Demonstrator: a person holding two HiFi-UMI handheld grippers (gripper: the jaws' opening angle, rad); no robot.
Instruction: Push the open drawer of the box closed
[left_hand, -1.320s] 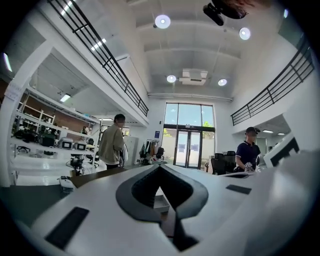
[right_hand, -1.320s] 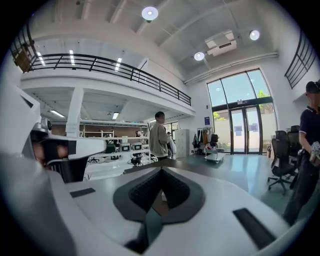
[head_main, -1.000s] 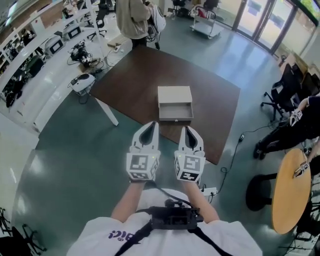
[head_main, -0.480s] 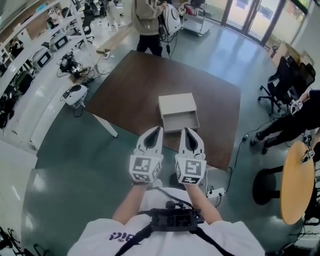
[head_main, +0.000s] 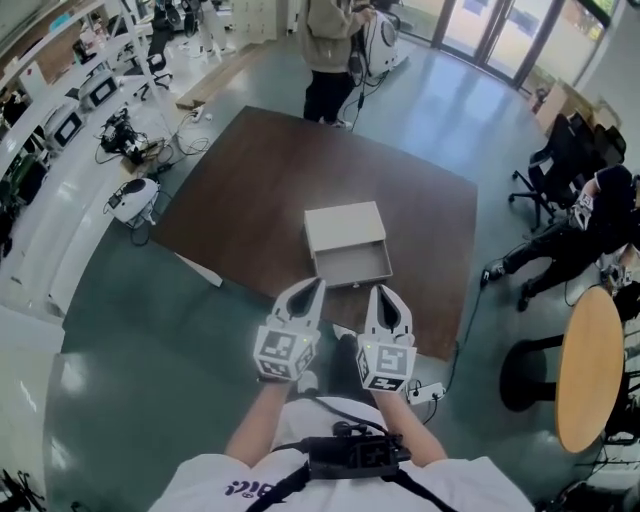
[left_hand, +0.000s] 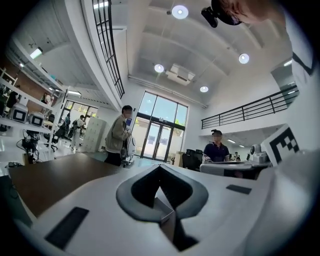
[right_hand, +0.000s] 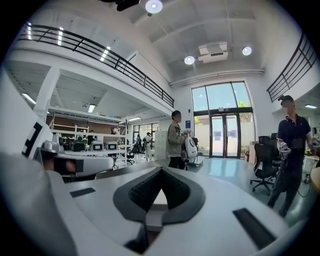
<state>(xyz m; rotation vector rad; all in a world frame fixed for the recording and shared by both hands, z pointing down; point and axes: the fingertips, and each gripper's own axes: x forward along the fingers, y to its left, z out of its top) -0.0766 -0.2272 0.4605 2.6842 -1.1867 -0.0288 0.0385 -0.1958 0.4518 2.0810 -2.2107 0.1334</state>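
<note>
Head view — left gripper, right gripper fingers closed, empty — near open drawer.

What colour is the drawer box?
The box is light beige; the head view shows it best.

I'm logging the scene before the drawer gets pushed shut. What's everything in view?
table: one, dark brown, mid-floor
box: one, beige, on the table
drawer: one, beige, open, facing the grippers
round table: one, light wood, far right
office chairs: at least two, black, right side
standing person: one, beige top, beyond the table
second person: one, dark clothes, far right
left gripper: one, white, shut, before the drawer
right gripper: one, white, shut, beside it
</note>
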